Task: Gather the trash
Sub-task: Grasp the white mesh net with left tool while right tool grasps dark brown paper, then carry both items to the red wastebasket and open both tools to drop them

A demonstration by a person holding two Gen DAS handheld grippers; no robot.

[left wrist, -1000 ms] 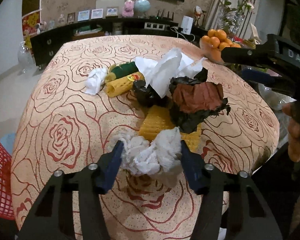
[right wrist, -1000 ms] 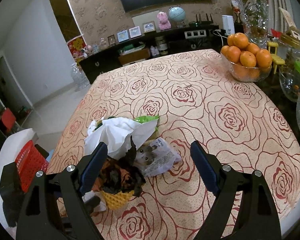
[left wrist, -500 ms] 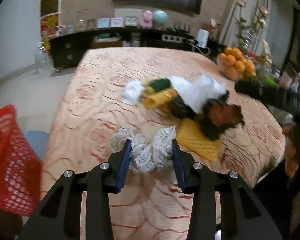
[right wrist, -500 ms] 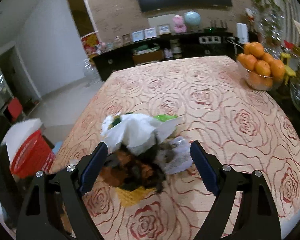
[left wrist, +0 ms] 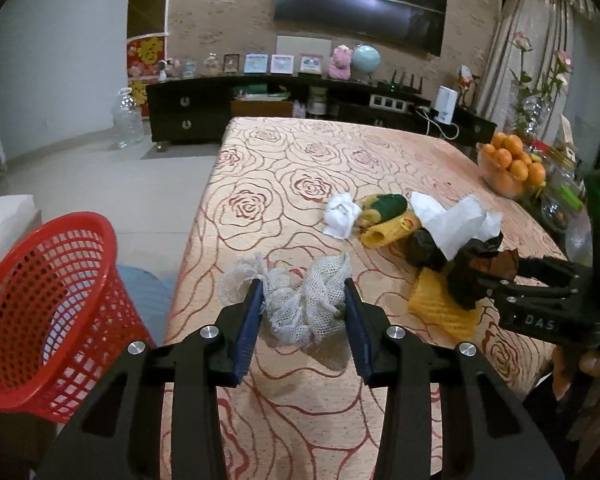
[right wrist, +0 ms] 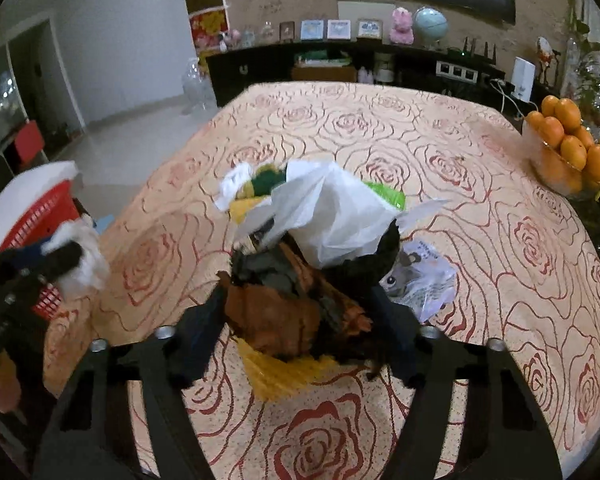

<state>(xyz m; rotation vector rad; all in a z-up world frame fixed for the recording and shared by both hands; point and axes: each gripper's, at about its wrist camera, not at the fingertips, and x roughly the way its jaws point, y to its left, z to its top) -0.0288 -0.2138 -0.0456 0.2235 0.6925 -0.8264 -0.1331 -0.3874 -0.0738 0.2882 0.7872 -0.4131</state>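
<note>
The worktop wears a peach cloth drawn over with dark red rose outlines. The basket beside it is bright red lattice plastic. Between the blue-padded fingers of the black left claw sits a white mesh net. In the trash heap there is a white tissue wad, a yellow and green wrapper, white paper, a black crumpled bag and a yellow foam net. The right claw, black as well, is closing on a rust-orange and black wrapper. A clear bowl carries orange fruit. The cabinet is black, the wall mottled beige.
</note>
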